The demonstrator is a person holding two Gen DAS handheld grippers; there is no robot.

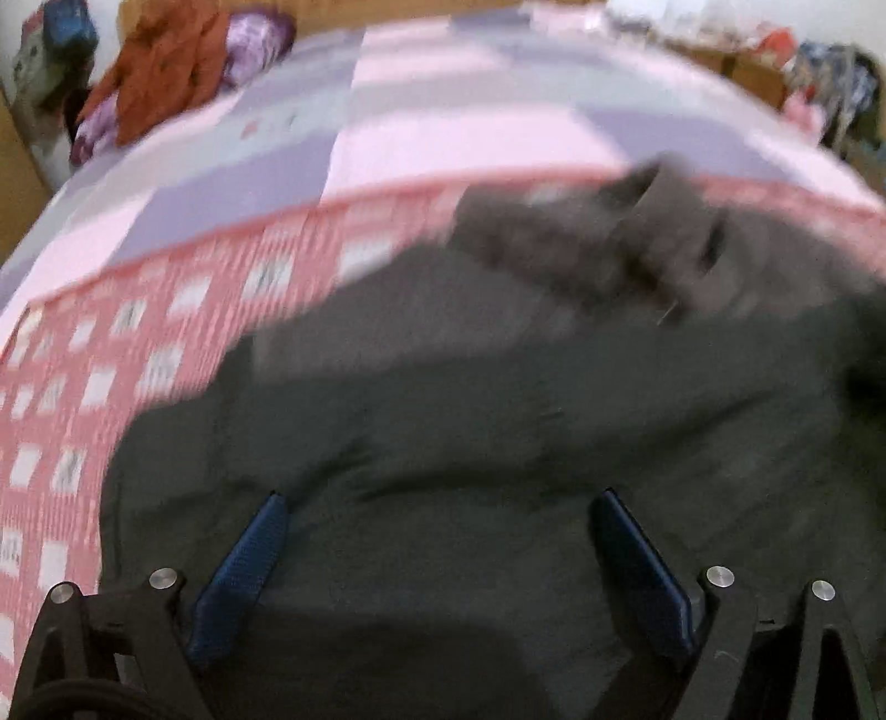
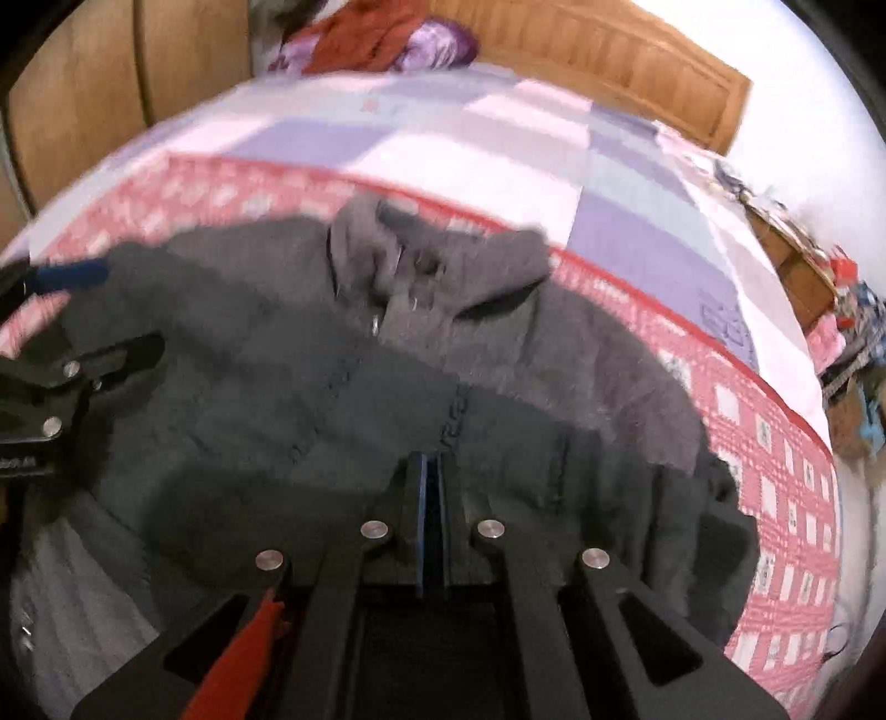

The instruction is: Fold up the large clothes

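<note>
A dark grey fleece zip jacket lies spread front up on the bed, its collar toward the headboard. My left gripper hovers over the jacket's lower body, open, its blue pads far apart with nothing between them. One of its blue fingers shows at the left edge of the right wrist view, by the jacket's left shoulder. My right gripper is shut over the jacket's zip line, pads together, with no cloth visible between them. Both views are blurred.
Under the jacket lies a red and pink checked blanket, with a lilac and pink patchwork sheet beyond it. Orange and purple clothes are piled by the wooden headboard. A wooden wardrobe stands left, and clutter right.
</note>
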